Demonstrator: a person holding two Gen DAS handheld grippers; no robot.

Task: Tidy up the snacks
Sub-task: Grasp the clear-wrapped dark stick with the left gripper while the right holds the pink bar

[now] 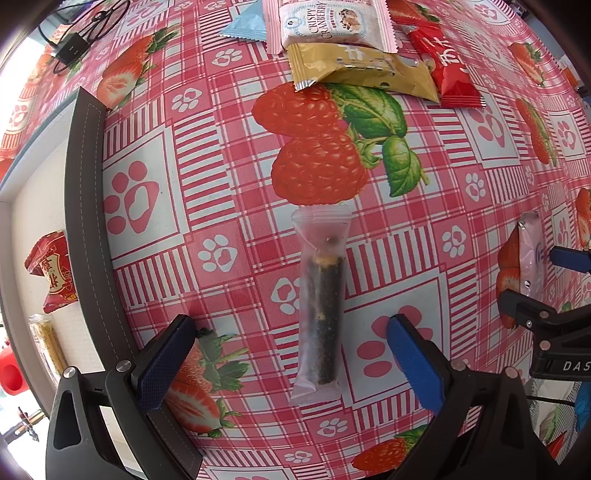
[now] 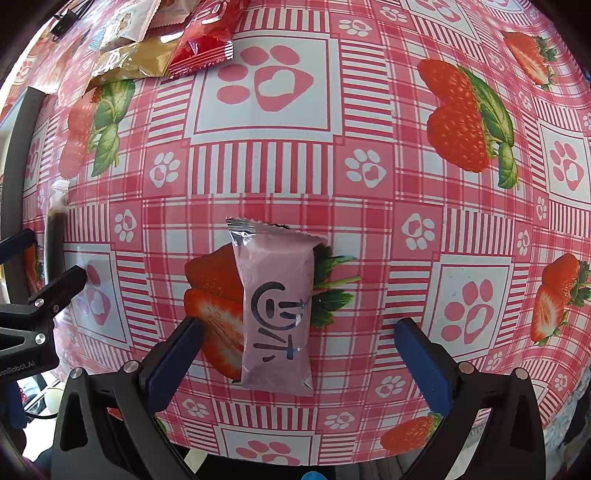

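Left gripper (image 1: 291,363): jaws spread wide, nothing held. A clear-wrapped dark roll snack (image 1: 320,306) lies flat on the tablecloth (image 1: 207,177) between the two blue pads (image 1: 166,363), lengthwise along the tool's line of sight, touching neither pad.

Right gripper (image 2: 297,362): jaws equally wide, nothing held. A pink packet (image 2: 275,306) with dark lettering lies flat between its fingers, closer to the left pad (image 2: 173,363) than the right, touching neither. From the left wrist view the same packet shows at the far right edge, with the right gripper's black frame beside it.

Surface: glossy oilcloth, red-and-white check with paw prints, strawberries and raspberries printed on it; glare patches in places.

Ahead of the left gripper, well apart from it, a loose pile of snacks: a pale "Crispy Cranberry" packet (image 1: 325,22), a gold packet (image 1: 362,70) partly under it, a red packet (image 1: 448,70) to the right, a light-blue packet (image 1: 247,26) to the left. Farther ahead-left, a black cable with a small adapter (image 1: 72,48).

Left of the left gripper, a dark-rimmed tray (image 1: 83,206) with a pale floor borders the cloth; inside it lie a red snack bag (image 1: 51,273) and a yellowish packet (image 1: 48,343). Beyond the tray the room is bright and blurred; details cannot be made out.
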